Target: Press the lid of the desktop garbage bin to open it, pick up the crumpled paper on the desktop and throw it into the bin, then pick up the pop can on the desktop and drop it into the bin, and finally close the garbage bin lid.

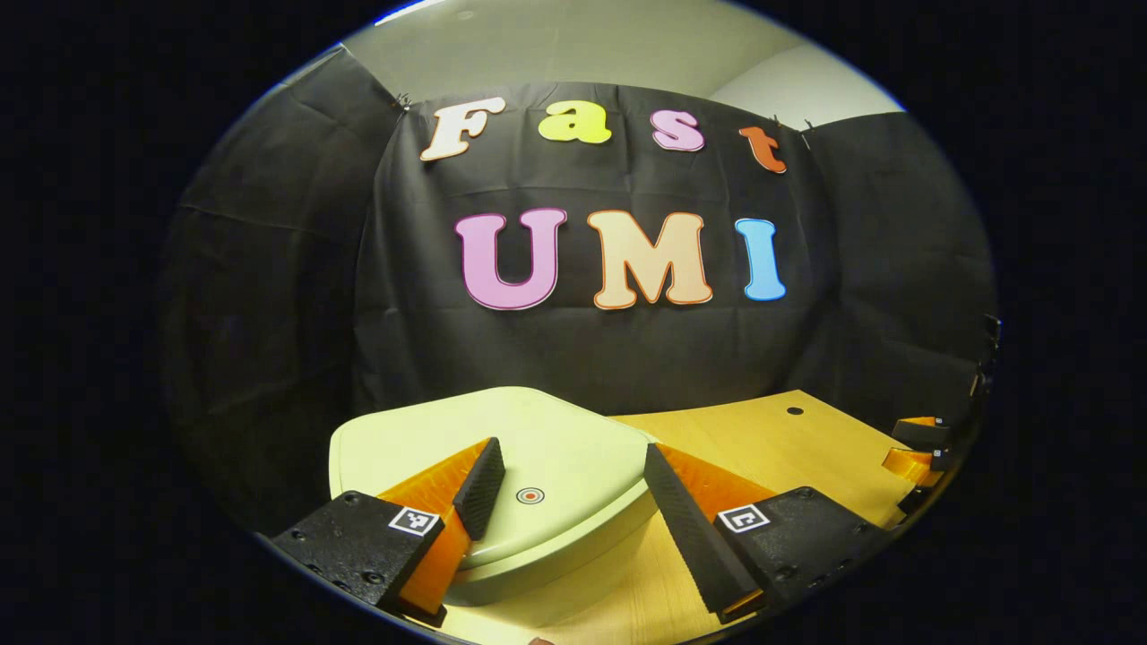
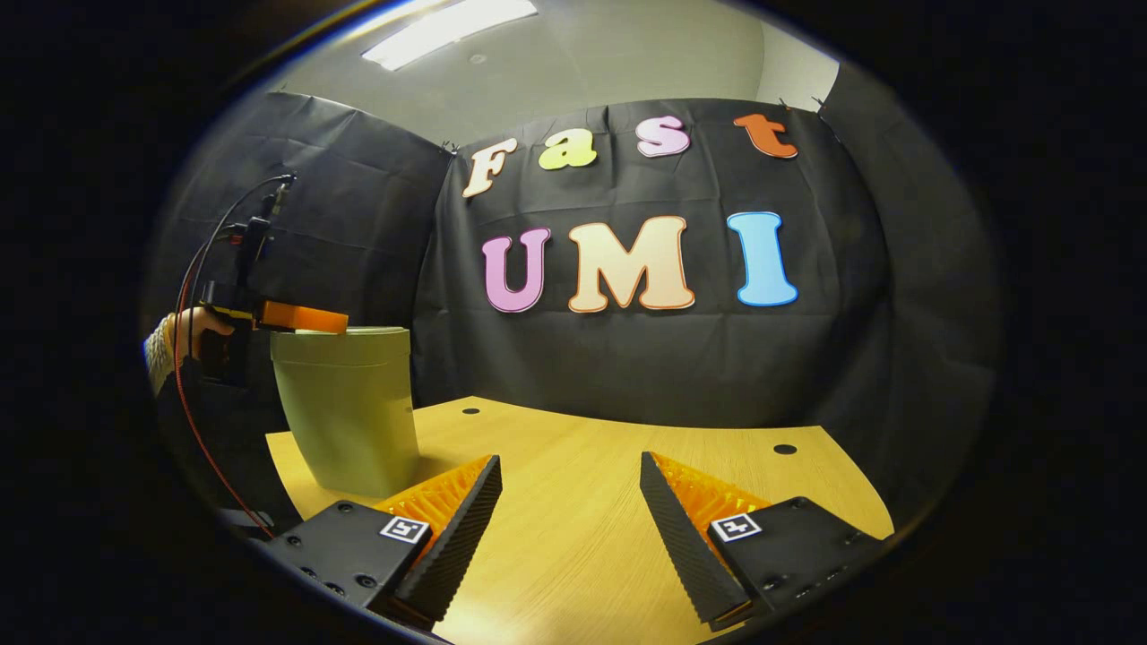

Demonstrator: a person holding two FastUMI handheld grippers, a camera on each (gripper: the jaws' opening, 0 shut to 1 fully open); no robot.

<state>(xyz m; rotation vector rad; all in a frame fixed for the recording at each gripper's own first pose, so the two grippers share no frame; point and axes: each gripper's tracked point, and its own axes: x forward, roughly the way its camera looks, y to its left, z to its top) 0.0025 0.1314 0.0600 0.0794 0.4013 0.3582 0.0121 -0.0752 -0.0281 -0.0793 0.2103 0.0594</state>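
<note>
The wooden desktop [image 2: 582, 502] stretches ahead of and beneath the right gripper [image 2: 571, 502], pale-grained, with small dark holes near its far edge and the black cloth wall rising behind it. The desktop garbage bin [image 2: 348, 408], a pale green tapered tub, stands upright far off to that gripper's forward left, near the table's left edge; its lid [image 1: 502, 448] is down and flat on the rim. In the left gripper view the lid lies directly under and ahead of the left gripper [image 1: 573, 488], with a small red-ringed round mark [image 1: 530, 494] on it sitting between the two fingers. The left gripper's fingers are spread wide with nothing between them; the left one overlaps the lid's surface, though actual contact cannot be made out, and the right one hangs past the lid's right edge over the desktop. In the right gripper view the same left gripper [image 2: 300, 316] reaches level over the bin's top, held by a hand [image 2: 184, 331] in a knitted sleeve. The right gripper is likewise wide apart, grasping nothing, hovering over bare wood well away from the bin. At the right edge of the left gripper view, the tips of the right gripper [image 1: 918, 448] show low over the desktop.
</note>
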